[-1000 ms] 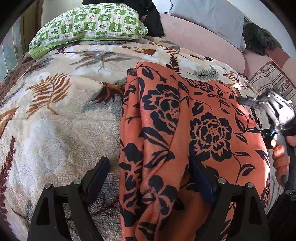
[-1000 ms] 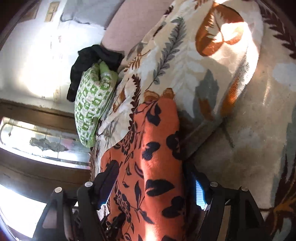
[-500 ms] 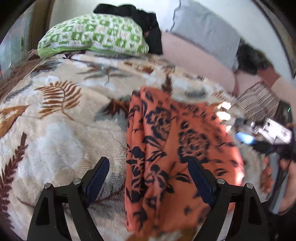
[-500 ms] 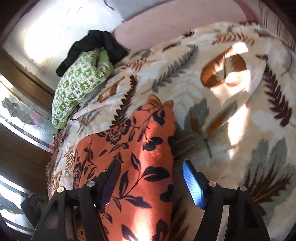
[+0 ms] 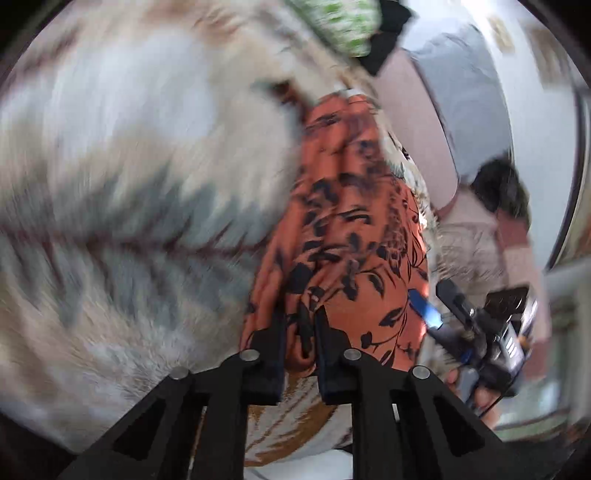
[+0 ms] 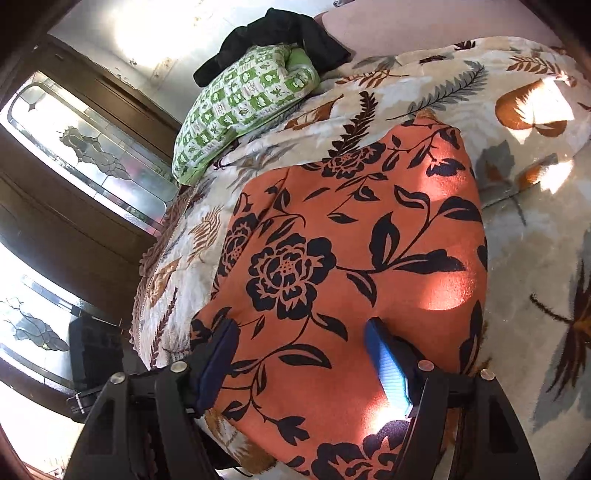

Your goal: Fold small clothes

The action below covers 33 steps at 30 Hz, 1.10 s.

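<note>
An orange garment with black flowers [image 6: 354, 258] lies folded on the leaf-patterned blanket [image 6: 535, 229]. In the blurred left wrist view the garment [image 5: 351, 236] runs away from me, and my left gripper [image 5: 300, 332] is shut on its near edge. My right gripper [image 6: 301, 354] is open, its jaws wide apart just above the garment's near part. It also shows in the left wrist view [image 5: 439, 299], at the garment's right edge, held by a hand.
A green-and-white checked pillow [image 6: 240, 107] and a black cloth [image 6: 273, 33] lie at the bed's far end. A dark wooden wardrobe with glass panels [image 6: 85, 147] stands left of the bed. A pink headboard [image 5: 421, 136] and grey pillow [image 5: 465, 96] lie beyond.
My left gripper has swung and tilted hard, dropped to the garment's near edge and shut on it. My right gripper has pulled back, so more of the garment shows.
</note>
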Tool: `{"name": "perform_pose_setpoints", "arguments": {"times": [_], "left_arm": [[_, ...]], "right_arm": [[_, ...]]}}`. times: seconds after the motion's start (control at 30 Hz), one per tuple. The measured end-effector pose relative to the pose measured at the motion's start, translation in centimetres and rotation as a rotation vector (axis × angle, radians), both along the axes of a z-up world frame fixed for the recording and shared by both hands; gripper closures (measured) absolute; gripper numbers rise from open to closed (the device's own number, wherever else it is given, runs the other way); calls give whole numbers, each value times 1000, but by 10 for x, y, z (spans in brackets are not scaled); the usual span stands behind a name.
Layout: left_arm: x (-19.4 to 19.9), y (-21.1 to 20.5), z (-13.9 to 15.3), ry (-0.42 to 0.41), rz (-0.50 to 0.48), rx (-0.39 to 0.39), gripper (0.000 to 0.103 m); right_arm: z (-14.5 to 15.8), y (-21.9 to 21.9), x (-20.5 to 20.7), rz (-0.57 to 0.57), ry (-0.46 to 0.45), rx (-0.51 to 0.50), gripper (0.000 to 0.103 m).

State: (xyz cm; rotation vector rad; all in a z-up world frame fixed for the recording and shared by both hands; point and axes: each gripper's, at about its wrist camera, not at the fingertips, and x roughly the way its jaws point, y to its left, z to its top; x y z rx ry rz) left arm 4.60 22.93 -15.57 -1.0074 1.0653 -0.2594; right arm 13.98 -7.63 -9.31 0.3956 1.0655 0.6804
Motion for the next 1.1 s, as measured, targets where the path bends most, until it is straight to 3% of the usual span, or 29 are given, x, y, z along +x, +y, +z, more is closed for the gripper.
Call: {"name": "perform_pose_setpoints", "arguments": {"times": [0.03, 0.13, 0.17, 0.23, 0.3, 0.37, 0.53, 0.67, 0.7, 0.73, 0.77, 0.8, 0.83, 1.1], "left_arm": [[-1, 4, 2, 3, 10, -20, 88], [-1, -8, 32, -46, -39, 140, 87], [0, -13, 41, -54, -53, 183, 82], [4, -18, 60, -89, -74, 251, 67], [12, -22, 83, -148, -82, 343, 39], [29, -26, 97, -200, -108, 411, 29], [102, -17, 89, -197, -160, 435, 29], [137, -8, 74, -174, -121, 425, 30], [141, -5, 70, -181, -108, 434, 40], [147, -1, 57, -130, -98, 462, 55], [149, 5, 38, -62, -96, 419, 69], [148, 16, 20, -35, -56, 307, 68], [145, 23, 17, -44, -33, 255, 69], [127, 1, 60, -121, -76, 402, 70]], "right_arm": [[-1, 1, 0, -1, 6, 2, 29], [-1, 3, 3, 13, 3, -4, 29], [-2, 4, 3, 17, 3, -4, 29], [-3, 0, 4, 16, 8, 10, 27], [-4, -2, 4, 17, 9, 27, 26], [-3, -1, 4, 25, 4, 27, 24], [-4, -1, 3, 26, 7, 50, 23], [-6, -6, 3, 28, 12, 82, 23], [-6, -7, 3, 29, 12, 87, 23], [-7, -7, 3, 30, 11, 92, 23], [-7, -8, 3, 29, 10, 97, 23], [-8, -8, 3, 30, 9, 104, 23], [-8, -8, 3, 33, 8, 110, 23], [-8, -11, 3, 20, 24, 125, 23]]}}
